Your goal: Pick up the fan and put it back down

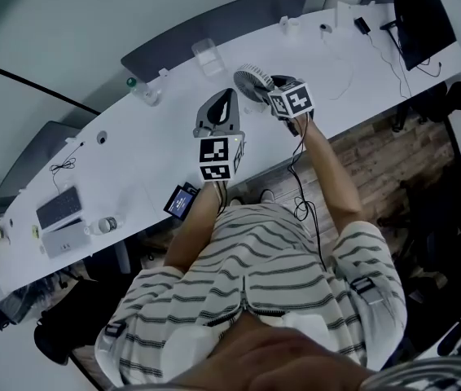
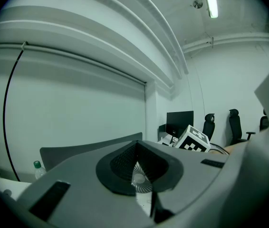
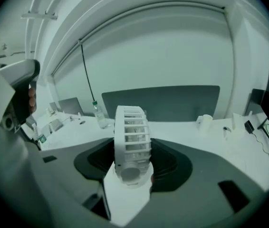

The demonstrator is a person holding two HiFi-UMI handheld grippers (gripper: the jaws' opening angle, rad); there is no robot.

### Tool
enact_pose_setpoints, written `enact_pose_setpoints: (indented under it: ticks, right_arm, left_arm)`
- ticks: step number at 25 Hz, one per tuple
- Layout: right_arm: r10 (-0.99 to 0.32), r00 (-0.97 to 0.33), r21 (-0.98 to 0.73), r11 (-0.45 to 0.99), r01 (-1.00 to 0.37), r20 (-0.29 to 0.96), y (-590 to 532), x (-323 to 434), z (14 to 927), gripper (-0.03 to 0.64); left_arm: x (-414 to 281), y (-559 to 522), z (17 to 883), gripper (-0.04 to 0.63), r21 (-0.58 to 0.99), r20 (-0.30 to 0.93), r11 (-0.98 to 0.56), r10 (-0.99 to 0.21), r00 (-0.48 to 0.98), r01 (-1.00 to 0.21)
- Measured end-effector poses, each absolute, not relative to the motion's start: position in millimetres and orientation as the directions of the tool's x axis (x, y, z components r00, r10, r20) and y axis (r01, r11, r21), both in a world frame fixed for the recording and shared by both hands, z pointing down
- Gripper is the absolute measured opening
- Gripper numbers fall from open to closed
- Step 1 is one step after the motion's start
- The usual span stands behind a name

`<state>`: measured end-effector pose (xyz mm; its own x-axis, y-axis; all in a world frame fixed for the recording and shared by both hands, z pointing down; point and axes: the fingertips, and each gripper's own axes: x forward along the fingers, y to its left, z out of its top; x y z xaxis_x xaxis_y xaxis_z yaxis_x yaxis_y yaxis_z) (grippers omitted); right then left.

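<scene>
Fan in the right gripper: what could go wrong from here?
1. The right gripper clamps only the lower part of the fan. The grille stands tall above the jaws, so the fan may tilt or slip on the way down.
2. The left gripper, shut and empty, sits close beside the fan in the head view and could bump it.
3. A bottle stands on the table to the left, so a wide sweep might knock it over.

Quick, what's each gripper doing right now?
Left gripper: tongs shut, holding nothing.
Right gripper: tongs shut on the fan.
</scene>
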<state>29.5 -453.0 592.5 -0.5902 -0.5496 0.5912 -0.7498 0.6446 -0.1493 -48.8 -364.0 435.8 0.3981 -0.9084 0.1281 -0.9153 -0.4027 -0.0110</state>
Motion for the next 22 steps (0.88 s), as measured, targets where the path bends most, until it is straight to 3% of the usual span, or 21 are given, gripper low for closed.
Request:
enact_pose_setpoints:
  ticks: [7, 22]
  right_arm:
    - [-0.697, -0.513, -0.154, 0.512, -0.845, 0.501, -444, 38, 560, 0.229]
    - [-0.837, -0.417, -0.194, 0.37, -0.908, 0.355, -413, 43, 493, 0.229]
  left_arm:
    - [-49, -359, 434, 0.008, -0.008, 0.123, -0.398, -0.911, 0.394, -0.917]
    - [-42, -349, 429, 0.008, 0.0, 0.109, -0.411, -0.906, 0.409, -0.911]
